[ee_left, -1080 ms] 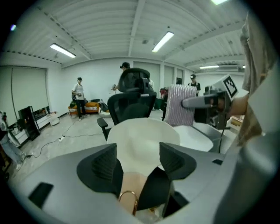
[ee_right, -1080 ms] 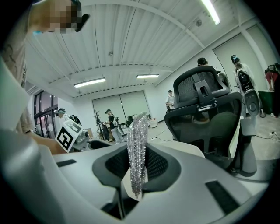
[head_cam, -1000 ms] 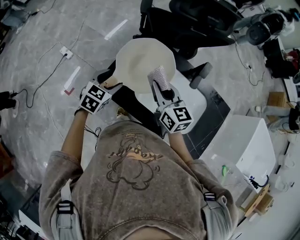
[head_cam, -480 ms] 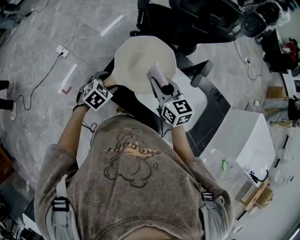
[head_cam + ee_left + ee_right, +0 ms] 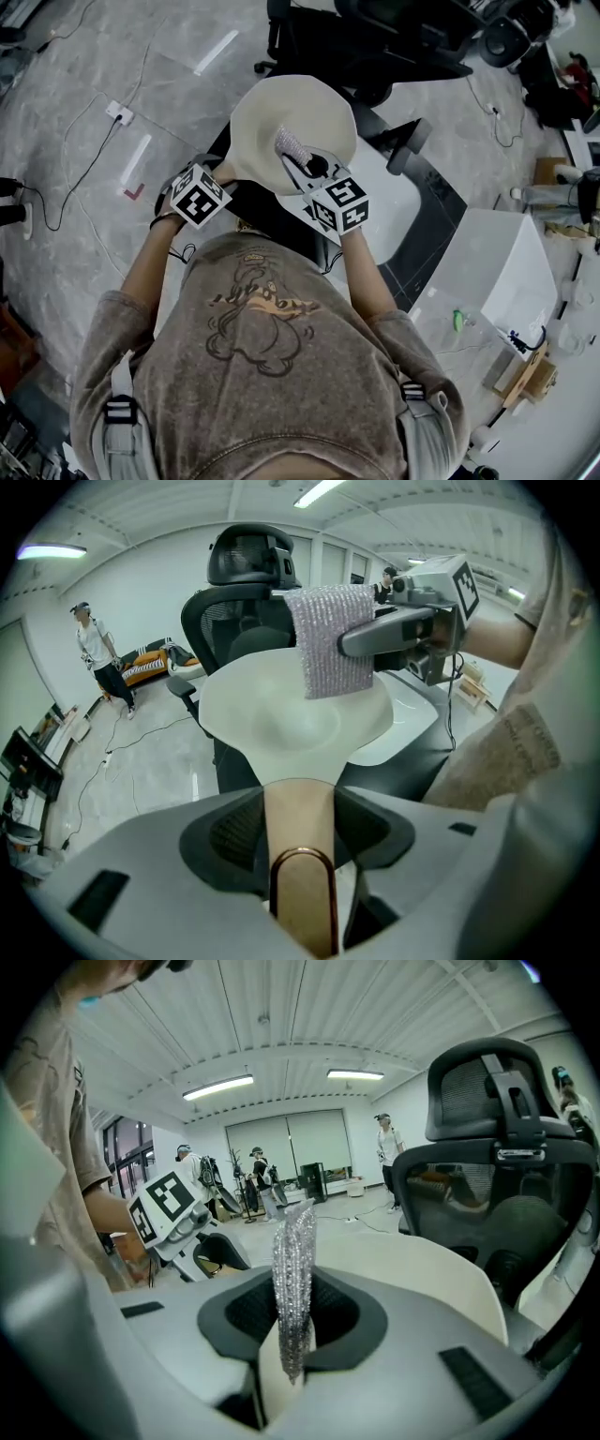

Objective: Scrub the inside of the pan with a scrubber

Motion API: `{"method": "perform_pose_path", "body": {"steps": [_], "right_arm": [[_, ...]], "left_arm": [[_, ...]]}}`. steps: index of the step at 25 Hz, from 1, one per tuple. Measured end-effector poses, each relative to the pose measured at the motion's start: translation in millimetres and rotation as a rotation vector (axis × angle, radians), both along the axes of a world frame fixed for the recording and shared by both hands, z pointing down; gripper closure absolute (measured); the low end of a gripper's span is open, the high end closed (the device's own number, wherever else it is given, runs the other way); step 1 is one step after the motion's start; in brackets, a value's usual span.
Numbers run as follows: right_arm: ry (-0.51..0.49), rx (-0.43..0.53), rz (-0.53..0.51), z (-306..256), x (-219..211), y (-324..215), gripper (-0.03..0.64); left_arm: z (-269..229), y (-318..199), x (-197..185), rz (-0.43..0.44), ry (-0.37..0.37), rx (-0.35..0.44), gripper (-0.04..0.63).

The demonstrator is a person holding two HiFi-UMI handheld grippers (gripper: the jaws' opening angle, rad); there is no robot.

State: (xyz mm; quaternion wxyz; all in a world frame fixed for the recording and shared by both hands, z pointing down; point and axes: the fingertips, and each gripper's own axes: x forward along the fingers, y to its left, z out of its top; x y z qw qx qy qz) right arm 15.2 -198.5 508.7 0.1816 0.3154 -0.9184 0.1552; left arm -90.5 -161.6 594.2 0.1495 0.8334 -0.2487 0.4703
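Grey marbled floor (image 5: 84,84) fills head view, black office chair (image 5: 394,42) ahead. We see cream round pan (image 5: 272,112) over far edge of white surface (image 5: 389,202). Left tool (image 5: 223,167) is at its handle. Right tool (image 5: 302,167) carries silver mesh scrubber (image 5: 291,145) over pan's inside.

Left tool view: jaws closing, pads against tan handle (image 5: 298,822) on both sides. Scrubber hangs over pan's far right side.

Right tool view: jaws narrow, clamped on scrubber; pan rim curves beyond.
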Motion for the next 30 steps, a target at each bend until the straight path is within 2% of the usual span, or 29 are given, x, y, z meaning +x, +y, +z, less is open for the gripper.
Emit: {"method": "perform_pose_path", "body": {"steps": [9,13,19,23,30], "right_arm": [[0.098,-0.097,-0.161,49,-48,-9,0.54],[0.103,-0.173,-0.231,63,-68,-5,0.54],[0.174,-0.172,-0.324,70,-89,-12,0.54],[0.186,-0.176,-0.326,73,-92,-24,0.541],[0.239,-0.136,-0.251,86,-96,-63,0.541]], "left_arm": [[0,1,0,0.002,0.014,-0.032,0.347],[1,2,1,-0.003,0.024,-0.038,0.347],[1,1,0,0.011,0.026,-0.047,0.348],[0,3,0,0.021,0.035,-0.059,0.348],[-1,2,0,0.042,0.041,-0.073,0.347]]}}
